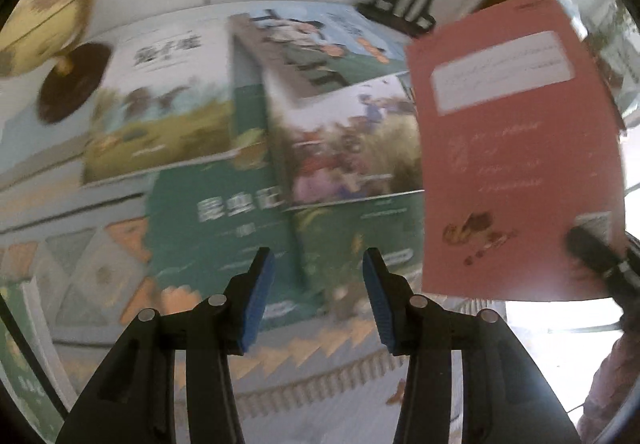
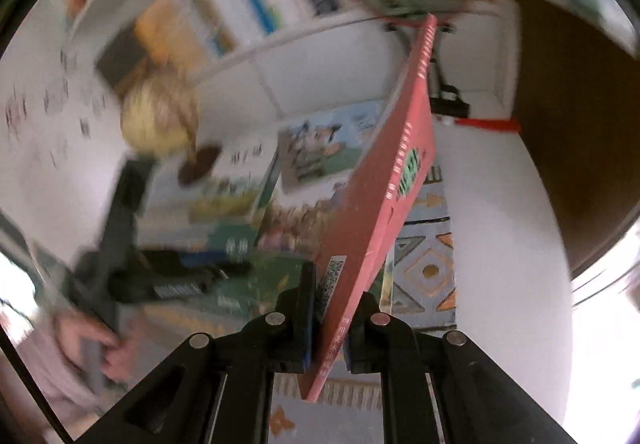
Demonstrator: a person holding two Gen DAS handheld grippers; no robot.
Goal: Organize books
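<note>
Red in its cover, a thin book [image 2: 404, 180] is clamped between the fingers [image 2: 306, 308] of the right gripper [image 2: 334, 318], which are closed on its lower corner beside a printed code patch. The book is held edge-on in the right wrist view, tilted and lifted clear of the surface [image 2: 496, 204]. In the left wrist view the same red book [image 1: 516, 148] is seen face-on at the right, with a pale label near its top and the dark tip of the right gripper [image 1: 600, 256] at its lower right corner.

The left gripper [image 1: 318, 298] is held above the other books with its blue-padded fingers [image 1: 260, 304] apart, and nothing is seen between them. In the right wrist view the left gripper [image 2: 168, 280] shows at the left as a dark blurred shape, with a hand [image 2: 100, 348] on its handle.

Several picture books [image 1: 168, 112] lie flat and overlapping on a patterned cloth [image 1: 92, 268], among them a green-covered one [image 1: 216, 220] partly under the others. A globe [image 1: 44, 4] on a dark round base stands beyond them at the left, and a black stand [image 1: 408, 0] carrying a round decorated piece with red on it is at the back. Both views are blurred, so titles cannot be read.
</note>
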